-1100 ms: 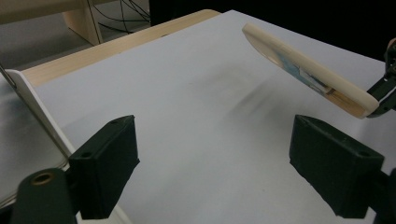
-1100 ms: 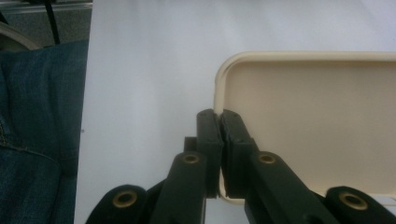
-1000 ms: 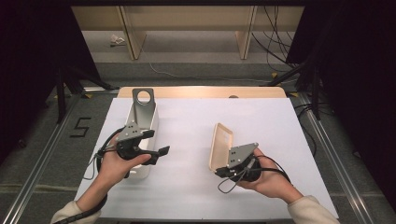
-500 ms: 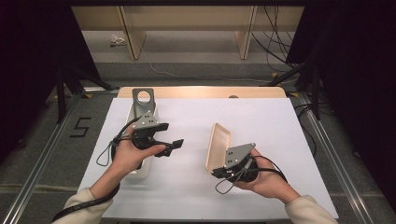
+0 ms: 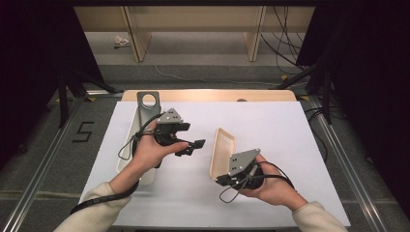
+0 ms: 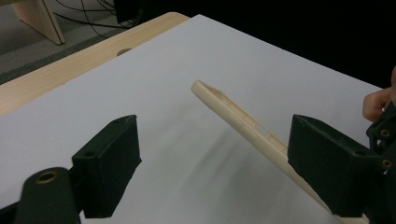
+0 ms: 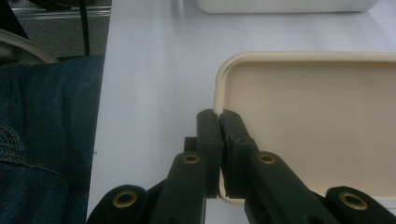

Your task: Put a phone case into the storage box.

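Observation:
A shallow beige tray (image 5: 223,151) stands tilted up on its long edge right of the table's middle. My right gripper (image 5: 220,180) is shut on its near rim; the right gripper view shows both jaws pinched on the rim of the tray (image 7: 317,126), at my right gripper (image 7: 220,122). My left gripper (image 5: 191,146) hovers open just left of the tray, jaws pointing toward it. In the left gripper view, the edge of the tray (image 6: 233,112) runs toward the right jaw, and my left gripper (image 6: 215,163) has nothing between its jaws.
A long white container (image 5: 126,147) lies at the left of the white table sheet (image 5: 290,140), with a grey metal plate (image 5: 147,104) with a round hole at its far end. Wooden furniture legs and cables are on the floor beyond. The person's jeans (image 7: 42,140) are by the near edge.
My left hand has moved right and slightly up, away from the white container and toward the tray. The right hand and tray have stayed put.

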Motion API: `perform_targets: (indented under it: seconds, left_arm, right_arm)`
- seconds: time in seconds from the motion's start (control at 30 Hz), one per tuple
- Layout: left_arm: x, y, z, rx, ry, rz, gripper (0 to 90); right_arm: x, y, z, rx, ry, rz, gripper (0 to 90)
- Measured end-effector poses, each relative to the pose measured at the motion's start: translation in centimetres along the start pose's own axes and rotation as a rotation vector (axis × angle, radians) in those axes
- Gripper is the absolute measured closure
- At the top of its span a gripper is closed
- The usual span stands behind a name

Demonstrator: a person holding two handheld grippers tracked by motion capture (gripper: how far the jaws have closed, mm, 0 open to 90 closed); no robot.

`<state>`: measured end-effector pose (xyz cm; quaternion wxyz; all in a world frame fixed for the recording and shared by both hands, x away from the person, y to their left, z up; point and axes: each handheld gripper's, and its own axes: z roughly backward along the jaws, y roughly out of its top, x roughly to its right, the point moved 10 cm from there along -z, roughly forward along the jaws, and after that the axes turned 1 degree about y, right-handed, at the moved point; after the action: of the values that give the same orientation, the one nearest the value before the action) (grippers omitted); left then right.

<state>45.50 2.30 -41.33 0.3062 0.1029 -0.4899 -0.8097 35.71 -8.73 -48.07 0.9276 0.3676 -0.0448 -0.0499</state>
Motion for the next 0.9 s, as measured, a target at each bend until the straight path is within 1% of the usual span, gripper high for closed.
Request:
perform_targets:
  seconds: [0.23, 0.4, 0.47, 0.6, 0.7, 0.8, 0.83, 0.9]
  left_arm:
    - [0.2, 0.7, -1.2, -0.022, -0.004, -0.002, 17.7]
    - [0.3, 1.0, -2.0, -0.039, 0.005, 0.002, 19.3]
    - [0.3, 0.9, -2.4, -0.049, 0.005, 0.011, 20.5]
    - [0.2, 0.7, -3.5, -0.072, 0.008, 0.048, 24.1]
    - [0.1, 0.5, -4.2, -0.1, 0.019, 0.058, 28.7]
    - [0.1, 0.4, -4.9, -0.12, 0.033, 0.082, 35.0]
    - [0.1, 0.4, -5.1, -0.127, 0.028, 0.086, 36.4]
    - [0.2, 0.3, -5.5, -0.137, 0.026, 0.112, 39.9]
  right_arm:
    - [0.0, 0.4, -0.1, 0.008, -0.002, 0.012, 88.2]
    - [-0.1, 0.6, -0.1, 0.014, 0.001, 0.014, 88.1]
    - [-0.1, 0.6, -0.2, 0.012, 0.003, 0.013, 88.2]
    - [-0.1, 0.7, -0.2, 0.016, 0.0, 0.02, 88.1]
    - [-0.2, 0.8, -0.2, 0.015, 0.001, 0.023, 88.2]
    - [-0.3, 0.8, -0.3, 0.013, 0.004, 0.023, 88.2]
    - [-0.3, 0.8, -0.3, 0.012, 0.006, 0.024, 88.2]
    - [-0.3, 0.8, -0.3, 0.013, 0.005, 0.027, 88.1]
